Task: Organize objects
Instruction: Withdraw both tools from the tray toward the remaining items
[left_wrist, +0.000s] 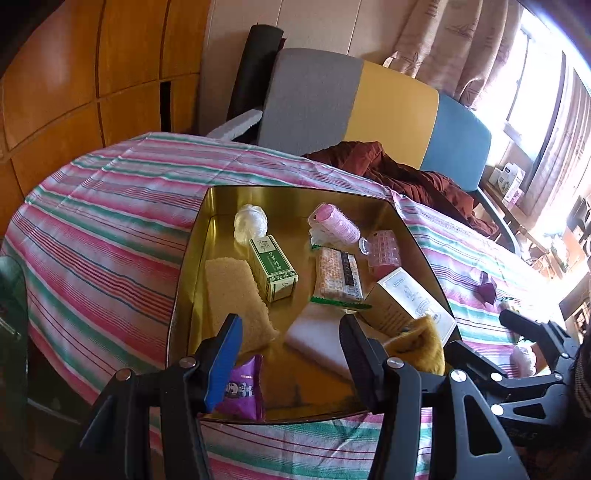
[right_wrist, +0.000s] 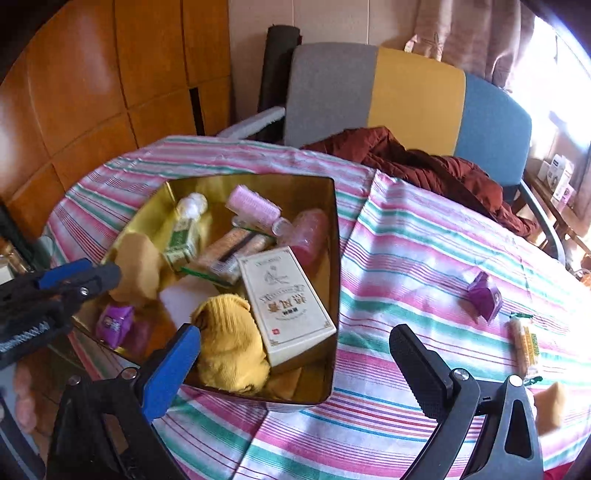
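Right wrist: tin (right_wrist: 334, 258) rim between spread tongs (right_wrist: 295, 354).

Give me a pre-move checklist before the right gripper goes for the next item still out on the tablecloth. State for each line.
1. Right gripper empty, jaws apart: ok.
2. Left gripper empty and open, hovering over the gold tin: ok.
3. Items left outside the tin: purple packet, snack bar, tan sponge on the striped tablecloth: not ok, unsorted.
4. Path to the purple packet free of other things: ok.
5. Room in the tin: cannot tell; yellow cloth and cream box crowd the near corner.
6. Tin sitting flat: ok.
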